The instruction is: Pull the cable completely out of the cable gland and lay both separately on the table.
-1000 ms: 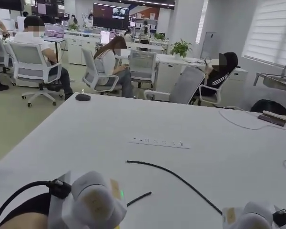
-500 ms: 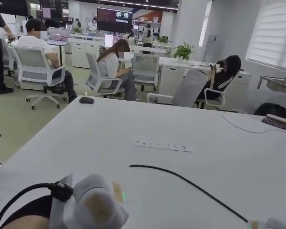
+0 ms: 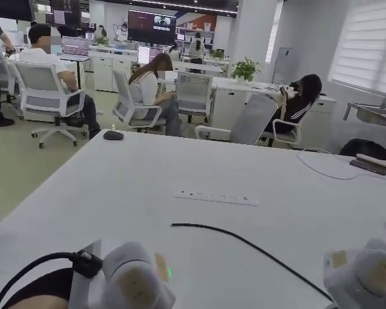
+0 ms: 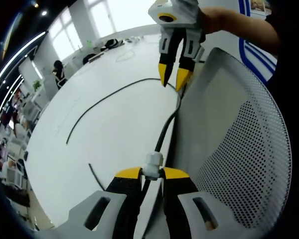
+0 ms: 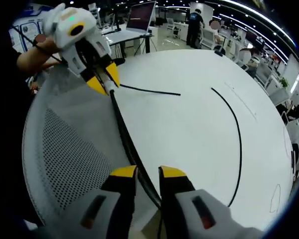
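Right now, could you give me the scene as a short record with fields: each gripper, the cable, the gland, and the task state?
left gripper: fingers shut on the white gland
right gripper: fingers shut on the black cable
cable: in the gland, runs straight between the two grippers; its far part curves over the white table
nearby: mesh chair back at the table edge
task state: cable not yet pulled out

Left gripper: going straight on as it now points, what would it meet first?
Probably the right gripper, ahead along the black cable leaving its held cable gland; depth is unclear.
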The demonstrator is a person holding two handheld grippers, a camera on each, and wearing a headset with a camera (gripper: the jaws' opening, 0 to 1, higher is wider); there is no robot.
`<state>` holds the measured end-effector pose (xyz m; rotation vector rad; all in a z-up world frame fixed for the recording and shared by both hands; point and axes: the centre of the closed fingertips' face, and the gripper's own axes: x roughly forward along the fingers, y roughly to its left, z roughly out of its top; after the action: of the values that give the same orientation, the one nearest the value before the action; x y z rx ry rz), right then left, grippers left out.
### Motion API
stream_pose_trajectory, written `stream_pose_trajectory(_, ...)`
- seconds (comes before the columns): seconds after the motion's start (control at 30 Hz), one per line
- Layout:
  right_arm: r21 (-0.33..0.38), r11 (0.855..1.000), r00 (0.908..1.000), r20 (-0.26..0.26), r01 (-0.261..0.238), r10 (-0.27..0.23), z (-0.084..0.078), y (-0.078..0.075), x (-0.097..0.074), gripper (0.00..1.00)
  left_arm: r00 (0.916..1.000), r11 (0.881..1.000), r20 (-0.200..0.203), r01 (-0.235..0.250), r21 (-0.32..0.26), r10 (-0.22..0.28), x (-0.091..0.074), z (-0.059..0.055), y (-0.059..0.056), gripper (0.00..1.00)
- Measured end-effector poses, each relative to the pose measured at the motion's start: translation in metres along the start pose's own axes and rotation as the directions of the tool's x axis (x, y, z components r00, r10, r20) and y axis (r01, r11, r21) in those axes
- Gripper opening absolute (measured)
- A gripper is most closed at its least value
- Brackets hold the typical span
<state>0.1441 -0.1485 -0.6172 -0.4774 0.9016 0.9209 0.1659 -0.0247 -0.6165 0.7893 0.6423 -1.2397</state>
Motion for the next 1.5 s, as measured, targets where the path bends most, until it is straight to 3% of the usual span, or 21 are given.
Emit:
stream_pose_trajectory(0.2,-0.094,0.996,0.9969,0.079,0.002,0.005,0.039,0.024,0.018,0.17,0.9996,1.000,0.013,-0.026,0.018,0.025,0.001,0.004,0.000,0.16)
stream_pose_trajectory(0.3,-0.141,0.990,0.9976,0.064,-0.016,0.025,0.045,0.033,0.028,0.19,0.9994,0.999,0.026,-0.023,0.024,0.023,0.001,0.008,-0.003,0.16)
stream_pose_trajectory(0.4,-0.154,0.988,0.9986,0.047,-0.016,0.024,0.048,0.037,0.034,0.27,0.9988,0.999,0.042,-0.028,0.033,0.027,0.000,0.012,-0.006,0.16)
stream_pose_trajectory(0.5,-0.198,0.980,0.9977,0.051,-0.033,0.044,0.052,0.042,0.035,0.09,0.9965,0.999,0.077,-0.034,0.034,0.031,-0.002,0.020,-0.008,0.16)
stream_pose_trajectory(0.57,-0.179,0.984,0.9966,0.073,-0.023,0.037,0.056,0.041,0.036,0.08,0.9964,0.999,0.078,-0.036,0.036,0.033,-0.001,0.020,-0.008,0.16)
stream_pose_trajectory(0.63,-0.194,0.981,0.9969,0.070,-0.020,0.035,0.056,0.041,0.036,0.04,0.9960,0.998,0.081,-0.043,0.042,0.039,-0.001,0.020,-0.007,0.16)
stream_pose_trajectory(0.97,-0.183,0.983,0.9960,0.086,-0.009,0.025,0.053,0.038,0.035,0.03,0.9948,0.999,0.097,-0.031,0.019,0.029,0.001,0.020,-0.007,0.16)
stream_pose_trajectory(1.03,-0.195,0.981,0.9986,0.053,0.002,0.008,0.044,0.035,0.034,0.03,0.9961,0.998,0.079,-0.042,0.035,0.039,0.001,0.016,-0.004,0.16)
stream_pose_trajectory(1.3,-0.163,0.986,0.9996,0.013,0.026,-0.024,0.021,0.022,0.027,0.02,0.9950,0.999,0.087,-0.048,-0.005,0.048,-0.003,0.010,0.001,0.16)
stream_pose_trajectory(1.5,-0.126,0.992,0.9996,-0.018,0.017,-0.020,0.005,0.016,0.026,0.02,0.9942,0.998,0.091,-0.057,-0.013,0.058,-0.004,0.009,0.004,0.16)
